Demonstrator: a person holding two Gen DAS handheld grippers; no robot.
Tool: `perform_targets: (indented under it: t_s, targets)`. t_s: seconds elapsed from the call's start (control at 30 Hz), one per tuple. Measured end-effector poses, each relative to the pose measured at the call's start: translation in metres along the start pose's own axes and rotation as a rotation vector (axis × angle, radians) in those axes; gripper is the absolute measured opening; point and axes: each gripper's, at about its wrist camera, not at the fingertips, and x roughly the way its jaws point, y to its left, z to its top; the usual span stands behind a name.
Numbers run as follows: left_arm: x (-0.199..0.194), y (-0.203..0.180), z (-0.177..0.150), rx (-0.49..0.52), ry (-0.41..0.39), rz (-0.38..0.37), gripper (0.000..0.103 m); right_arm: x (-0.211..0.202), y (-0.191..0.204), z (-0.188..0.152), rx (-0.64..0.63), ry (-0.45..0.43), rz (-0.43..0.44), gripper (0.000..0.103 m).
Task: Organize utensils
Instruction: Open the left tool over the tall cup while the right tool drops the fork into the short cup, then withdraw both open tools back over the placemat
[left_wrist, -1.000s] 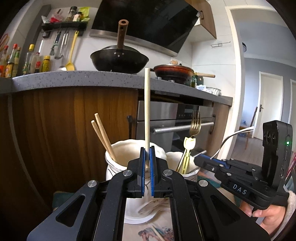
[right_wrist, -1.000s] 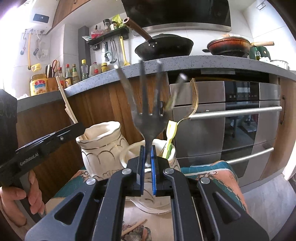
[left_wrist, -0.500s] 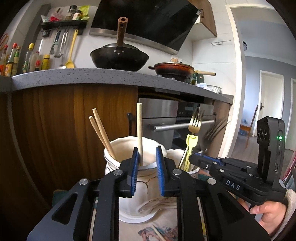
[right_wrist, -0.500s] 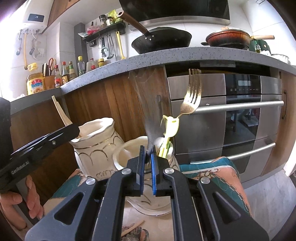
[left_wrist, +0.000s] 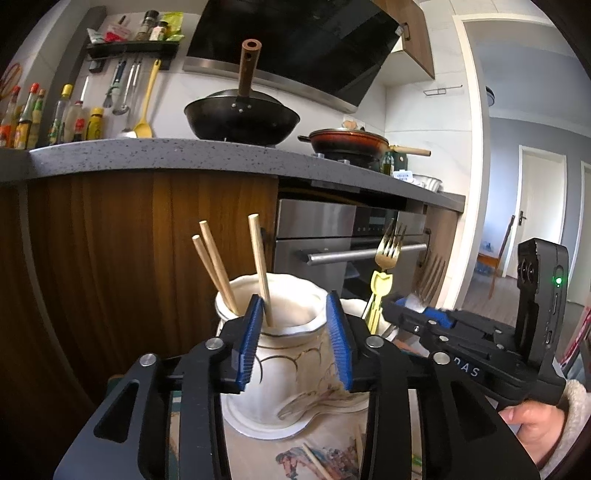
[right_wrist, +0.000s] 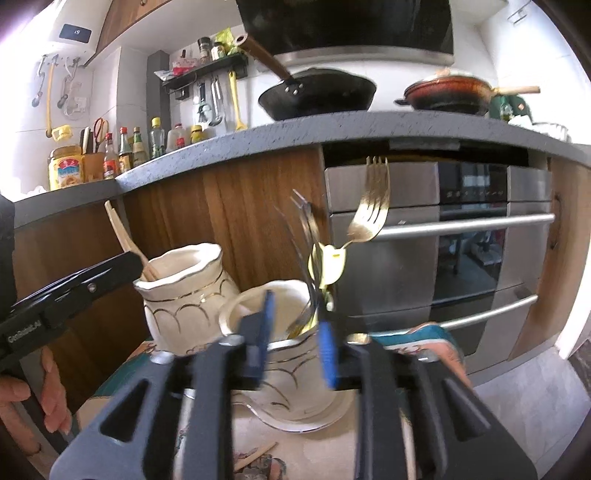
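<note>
Two cream ceramic holders stand side by side on a patterned mat. The left holder (left_wrist: 280, 332) (right_wrist: 184, 291) has three wooden chopsticks (left_wrist: 260, 266) standing in it. My left gripper (left_wrist: 295, 332) is open and empty just in front of its rim. The right holder (right_wrist: 291, 332) holds a gold fork (right_wrist: 371, 199) (left_wrist: 388, 251), a yellow-handled utensil (right_wrist: 328, 262) and a dark fork (right_wrist: 306, 236), which looks blurred. My right gripper (right_wrist: 295, 339) is open and empty in front of that holder.
A loose chopstick (left_wrist: 321, 461) (right_wrist: 255, 454) lies on the mat (right_wrist: 424, 343) near the front. Behind the holders are a wooden cabinet front (left_wrist: 129, 258) and a steel oven (right_wrist: 461, 240) under a grey counter (left_wrist: 147, 155) with pans.
My left gripper opened and let the chopstick drop into the left holder. My right gripper opened and released the dark fork into the right holder.
</note>
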Motion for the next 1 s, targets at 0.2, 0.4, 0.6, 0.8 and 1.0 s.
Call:
perform_targets:
  t_s: [0.2, 0.4, 0.6, 0.8, 1.0]
  targets:
    - [-0.01, 0.0, -0.007, 0.006, 0.001, 0.018, 0.043, -0.01, -0.002, 0.0, 0.013, -0.016, -0.028, 0.064]
    - [-0.022, 0.002, -0.015, -0.003, 0.017, 0.036, 0.056, -0.027, -0.009, -0.007, 0.045, -0.006, -0.059, 0.087]
    - [-0.03, 0.001, -0.03, 0.0, 0.07, 0.067, 0.087, -0.048, -0.019, -0.017, 0.107, 0.023, -0.063, 0.098]
    - [-0.038, -0.002, -0.043, 0.012, 0.144, 0.07, 0.091, -0.064, -0.018, -0.029, 0.123, 0.064, -0.079, 0.098]
    - [-0.03, -0.017, -0.062, 0.044, 0.296, 0.021, 0.091, -0.07, -0.021, -0.041, 0.147, 0.118, -0.091, 0.098]
